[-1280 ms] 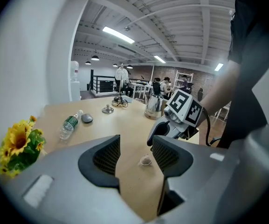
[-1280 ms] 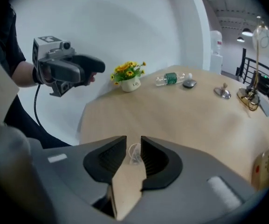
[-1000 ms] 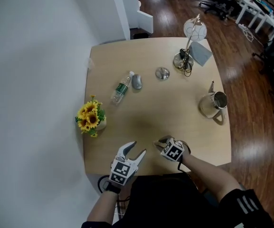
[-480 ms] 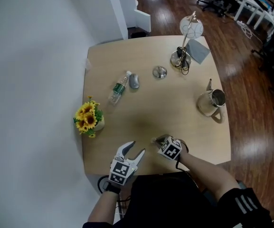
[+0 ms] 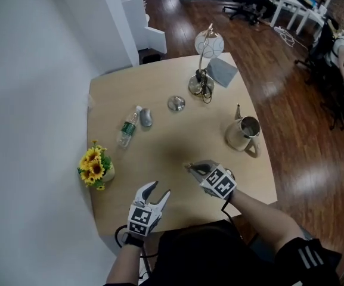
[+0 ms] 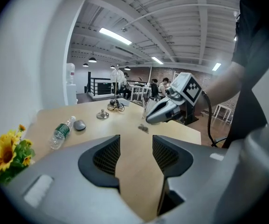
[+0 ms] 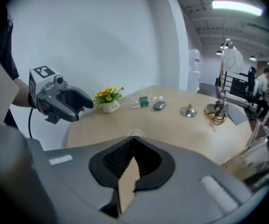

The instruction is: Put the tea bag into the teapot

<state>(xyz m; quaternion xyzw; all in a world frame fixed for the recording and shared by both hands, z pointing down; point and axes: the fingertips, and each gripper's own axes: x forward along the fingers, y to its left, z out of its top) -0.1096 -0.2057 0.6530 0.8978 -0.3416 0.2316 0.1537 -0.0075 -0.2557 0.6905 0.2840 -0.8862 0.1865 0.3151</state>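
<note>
The metal teapot stands lidless near the table's right edge, its lid lying farther back. My right gripper is shut low over the table, left of the teapot. In the left gripper view a small dark tea bag sits right under the right gripper; I cannot tell whether it is off the table. In the right gripper view a thin pale rim pokes out past the right gripper. My left gripper is open and empty near the front edge.
A lamp and a grey cloth stand at the back. A water bottle and a mouse lie at the left. A sunflower pot is near the left edge.
The head view has swung, so the table sits further left. My right gripper has moved forward a little and its jaws have come together. The left gripper stays open.
</note>
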